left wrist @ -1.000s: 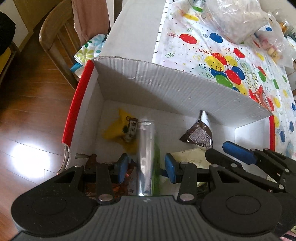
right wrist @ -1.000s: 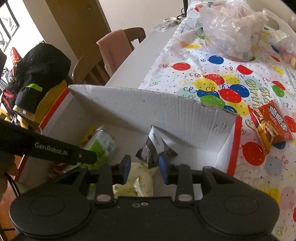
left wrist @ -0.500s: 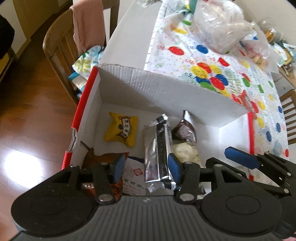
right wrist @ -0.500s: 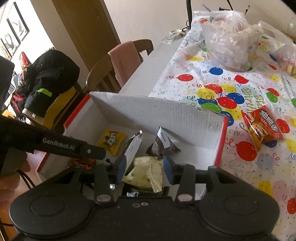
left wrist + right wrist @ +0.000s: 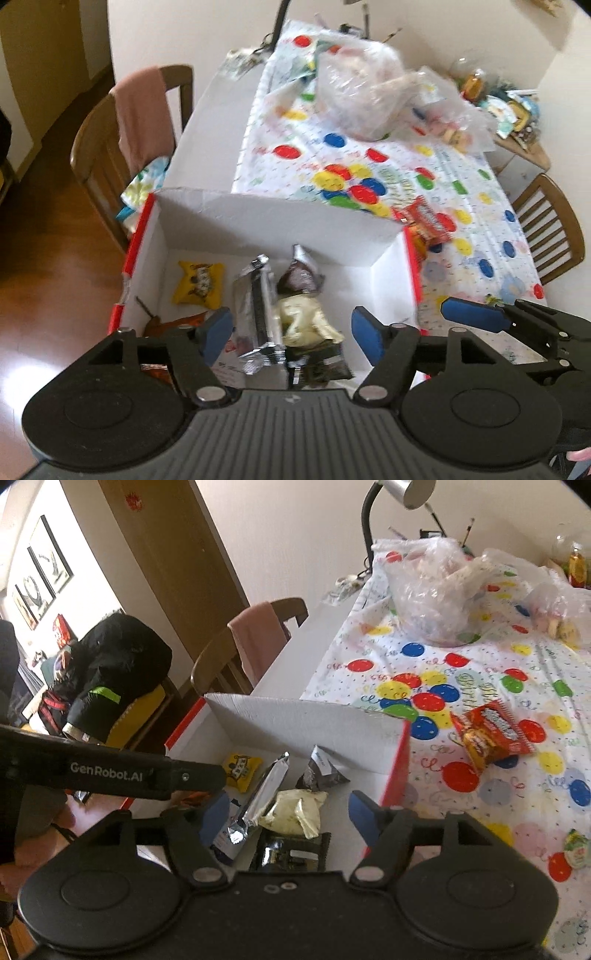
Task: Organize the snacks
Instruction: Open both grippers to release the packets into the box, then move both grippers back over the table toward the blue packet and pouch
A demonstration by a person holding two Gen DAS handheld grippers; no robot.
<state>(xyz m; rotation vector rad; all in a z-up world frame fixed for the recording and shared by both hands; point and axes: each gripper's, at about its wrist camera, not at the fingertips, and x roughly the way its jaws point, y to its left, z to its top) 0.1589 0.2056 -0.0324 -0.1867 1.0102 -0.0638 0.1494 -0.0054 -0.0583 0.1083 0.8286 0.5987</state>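
A white cardboard box (image 5: 280, 218) with red edges stands on the table's near end. Inside lie a yellow packet (image 5: 199, 284), a silver packet (image 5: 256, 306), a brown packet (image 5: 299, 278), a pale yellow packet (image 5: 306, 321) and a dark packet (image 5: 321, 363). My left gripper (image 5: 291, 332) hovers open above the box with nothing between its fingers. Beside it my right gripper (image 5: 288, 816) is also open and empty above the box (image 5: 306, 720). A red snack packet (image 5: 491, 731) lies on the tablecloth right of the box. A small green snack (image 5: 576, 849) sits at the right edge.
The balloon-print tablecloth (image 5: 480, 664) carries clear plastic bags (image 5: 432, 590) at the far end. A wooden chair with a pink cloth (image 5: 140, 118) stands left of the table, another chair (image 5: 550, 225) on the right. A lamp (image 5: 406, 491) stands at the far wall.
The left gripper has let go of the silver packet, which now lies in the box. Both grippers have risen away from the box and opened wider.
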